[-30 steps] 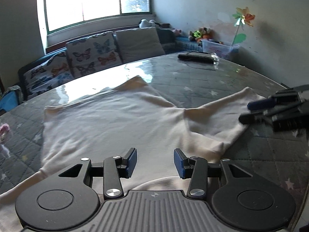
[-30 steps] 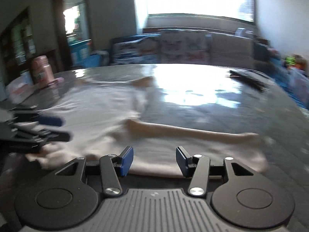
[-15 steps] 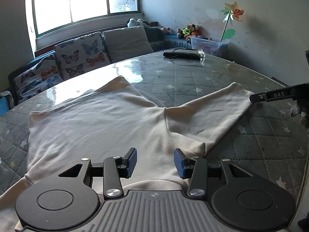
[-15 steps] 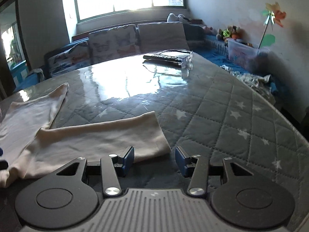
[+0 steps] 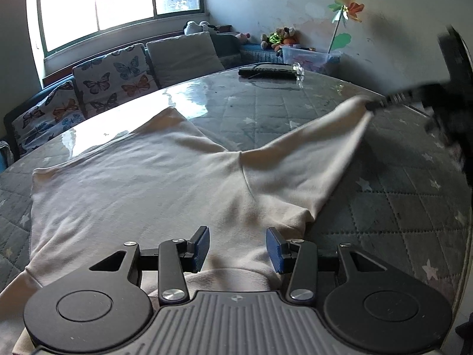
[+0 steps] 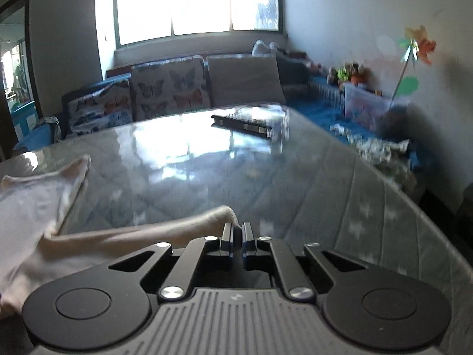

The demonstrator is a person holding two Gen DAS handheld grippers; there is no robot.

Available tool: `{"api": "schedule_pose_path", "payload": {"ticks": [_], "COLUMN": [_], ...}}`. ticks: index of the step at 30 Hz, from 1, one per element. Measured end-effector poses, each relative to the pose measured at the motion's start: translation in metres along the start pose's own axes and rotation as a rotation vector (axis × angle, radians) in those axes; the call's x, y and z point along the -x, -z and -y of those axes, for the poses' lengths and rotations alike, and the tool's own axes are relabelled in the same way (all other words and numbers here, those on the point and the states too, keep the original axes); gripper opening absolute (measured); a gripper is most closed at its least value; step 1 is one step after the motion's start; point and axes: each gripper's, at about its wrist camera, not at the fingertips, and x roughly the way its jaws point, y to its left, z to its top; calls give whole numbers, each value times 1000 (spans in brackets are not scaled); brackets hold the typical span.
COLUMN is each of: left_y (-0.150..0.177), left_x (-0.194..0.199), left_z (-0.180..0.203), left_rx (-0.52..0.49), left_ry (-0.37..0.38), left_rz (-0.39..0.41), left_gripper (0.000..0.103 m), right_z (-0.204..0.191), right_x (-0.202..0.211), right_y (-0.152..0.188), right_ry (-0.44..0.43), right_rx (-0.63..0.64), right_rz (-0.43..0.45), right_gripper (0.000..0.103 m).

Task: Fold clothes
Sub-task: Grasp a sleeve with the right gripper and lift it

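A cream long-sleeved garment (image 5: 147, 183) lies spread on the quilted grey table (image 5: 399, 207). My left gripper (image 5: 238, 247) is open just above the near edge of the garment, blue pads apart, cloth below them. My right gripper (image 6: 237, 233) is shut on the end of the right sleeve (image 6: 165, 233). In the left wrist view that sleeve (image 5: 310, 159) rises off the table to the right gripper's (image 5: 372, 106) tip. The garment's body (image 6: 26, 204) shows at the left of the right wrist view.
A black remote-like bar (image 5: 267, 72) lies at the far side of the table (image 6: 295, 183). Beyond it stand a sofa with butterfly cushions (image 5: 112, 80) and a plastic box (image 5: 307, 59) with toys. The table's curved edge (image 5: 461, 266) runs close on the right.
My right gripper has swung round to the sleeve's end, shut on it and lifted it off the table. The left gripper has stayed open over the near edge.
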Motion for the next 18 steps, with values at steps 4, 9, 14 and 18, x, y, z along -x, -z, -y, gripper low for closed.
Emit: {"api": "schedule_pose_path", "payload": {"ticks": [4, 9, 14, 18], "left_y": [1, -1, -6, -10], "left_x": [-2, 0, 7, 10], "left_z": [2, 0, -4, -8], "left_rx": [-4, -2, 10, 24], "left_ry": [4, 5, 0, -7], "left_rz": [-7, -3, 24, 39], "left_gripper": [46, 47, 47, 47], "right_z": [-5, 3, 13, 16], "right_x": [-15, -32, -30, -32], "right_y": [-6, 9, 12, 13], "right_ry": [4, -13, -62, -63], "right_rx": [24, -37, -116, -132], "right_rz": [-14, -86, -96, -95], "right_gripper": [4, 7, 12, 7]}}
